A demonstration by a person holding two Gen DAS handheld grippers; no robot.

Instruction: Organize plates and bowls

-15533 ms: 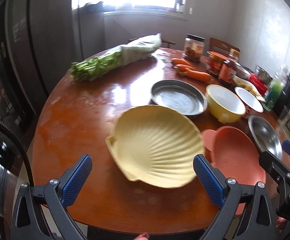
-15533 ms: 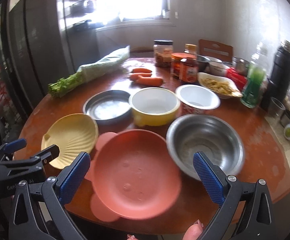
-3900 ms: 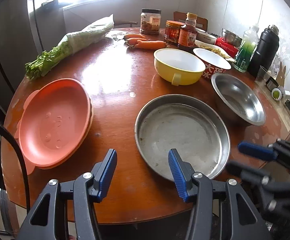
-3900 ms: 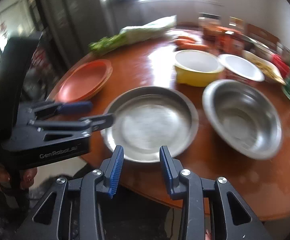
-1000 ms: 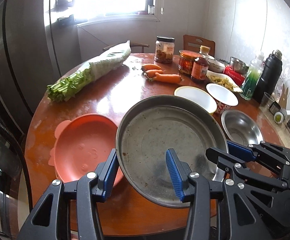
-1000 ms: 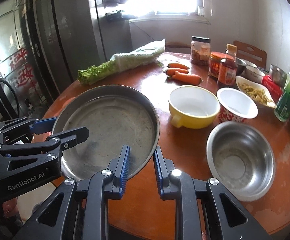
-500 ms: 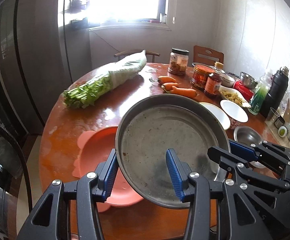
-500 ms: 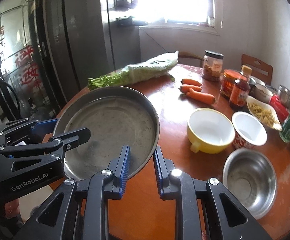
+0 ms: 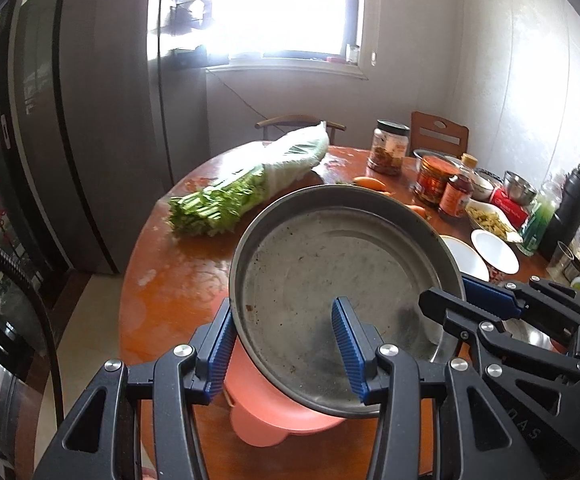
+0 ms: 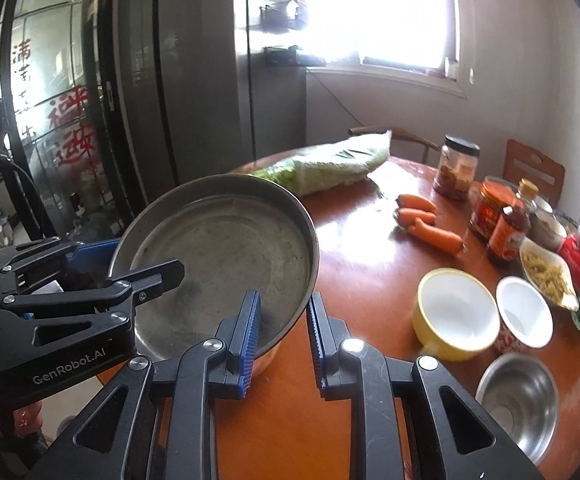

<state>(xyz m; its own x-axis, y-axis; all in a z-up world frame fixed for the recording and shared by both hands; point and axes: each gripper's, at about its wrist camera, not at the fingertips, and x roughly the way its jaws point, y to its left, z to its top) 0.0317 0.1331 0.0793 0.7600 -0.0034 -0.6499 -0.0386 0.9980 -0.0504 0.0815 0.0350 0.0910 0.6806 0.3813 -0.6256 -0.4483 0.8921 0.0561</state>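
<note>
L gripper [image 9: 285,344] and R gripper [image 10: 279,336] both clamped on steel pan [image 9: 342,264] rim, held tilted just above pink plate [image 9: 281,412]; yellow bowl [image 10: 456,314] well right of pan.

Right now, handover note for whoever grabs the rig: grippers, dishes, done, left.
Left gripper: clamped on the near rim of the metal plate.
Right gripper: clamped on the same plate's rim from the other side. The plate is lifted off the table, tilted, over the pink plate.
On the table: yellow bowl, white bowl, steel bowl, all separate on the right.
Done: the pink plate sits at the table's near left edge; what lies under it is not visible.
Left: probably set the metal plate on the pink one, then gather the three bowls.
</note>
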